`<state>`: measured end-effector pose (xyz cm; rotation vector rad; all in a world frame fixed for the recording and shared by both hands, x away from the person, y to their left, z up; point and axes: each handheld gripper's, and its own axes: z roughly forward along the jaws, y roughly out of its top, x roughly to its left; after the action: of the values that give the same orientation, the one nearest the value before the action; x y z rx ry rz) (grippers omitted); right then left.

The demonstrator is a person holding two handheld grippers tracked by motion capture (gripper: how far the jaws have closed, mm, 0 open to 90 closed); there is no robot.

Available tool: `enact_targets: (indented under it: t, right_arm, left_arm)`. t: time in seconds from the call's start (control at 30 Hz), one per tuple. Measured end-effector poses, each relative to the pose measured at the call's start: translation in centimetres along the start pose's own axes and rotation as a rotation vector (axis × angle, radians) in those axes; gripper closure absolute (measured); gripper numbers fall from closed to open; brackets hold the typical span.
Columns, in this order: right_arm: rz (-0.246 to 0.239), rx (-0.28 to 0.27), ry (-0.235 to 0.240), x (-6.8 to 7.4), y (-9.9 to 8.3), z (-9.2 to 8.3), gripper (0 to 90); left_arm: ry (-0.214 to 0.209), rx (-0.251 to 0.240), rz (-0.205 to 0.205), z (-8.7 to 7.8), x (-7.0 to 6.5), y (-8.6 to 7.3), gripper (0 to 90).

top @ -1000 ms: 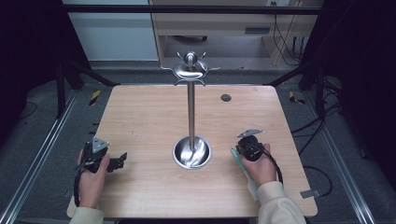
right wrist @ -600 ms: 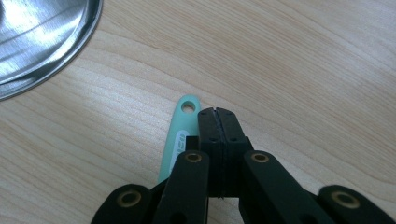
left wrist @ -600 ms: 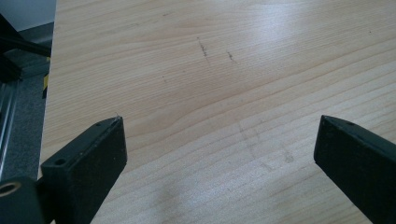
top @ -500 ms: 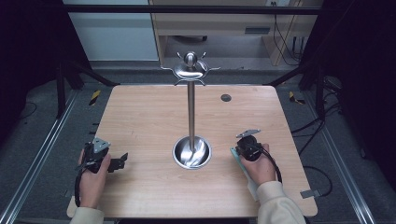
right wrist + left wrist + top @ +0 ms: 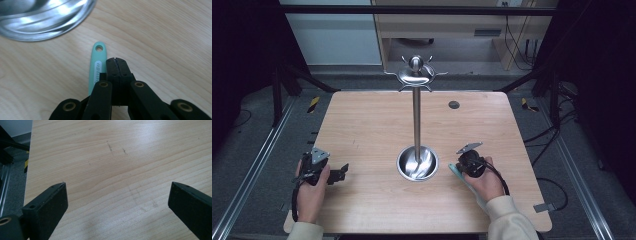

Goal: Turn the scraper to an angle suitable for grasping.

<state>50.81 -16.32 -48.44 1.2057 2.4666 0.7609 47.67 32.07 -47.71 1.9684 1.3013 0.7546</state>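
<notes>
Nothing has shifted; my right tool (image 5: 116,60), pressed together, sits just right of the teal handle (image 5: 96,67), parallel with it, hole end toward the steel stand's base (image 5: 45,17).

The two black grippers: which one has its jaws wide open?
The left gripper, near the table's left edge: its jaws stand far apart over bare wood. The right gripper's jaws are pressed together, beside a mint-green handle.
</notes>
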Motion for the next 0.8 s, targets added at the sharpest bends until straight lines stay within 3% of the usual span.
enact_targets:
  t: [0.07, 0.13, 0.37, 0.67, 0.8]
  right_arm:
    - [-0.012, 0.0, 0.007, 0.4, 0.1, 0.0, 90.0]
    - [-0.056, 0.005, 0.027, 1.1, 0.2, 0.0, 90.0]
    - [-0.112, 0.016, 0.061, 2.3, 0.3, 0.0, 90.0]
    - [-0.16, 0.003, 0.093, 3.8, 0.3, -0.6, 90.0]
    - [-0.145, -0.027, 0.089, 3.9, 0.6, -1.1, 90.0]
  left_arm:
    - [-0.001, 0.001, -0.001, 0.0, 0.0, 0.0, 2.3]
    - [-0.002, 0.002, -0.001, 0.0, 0.0, 0.0, 2.3]
    - [-0.001, 0.001, -0.001, 0.0, 0.0, 0.0, 2.3]
    - [0.0, 0.001, 0.001, 0.0, -0.1, 0.0, 2.3]
    - [0.002, 0.005, -0.002, 0.0, 0.0, -0.1, 2.3]
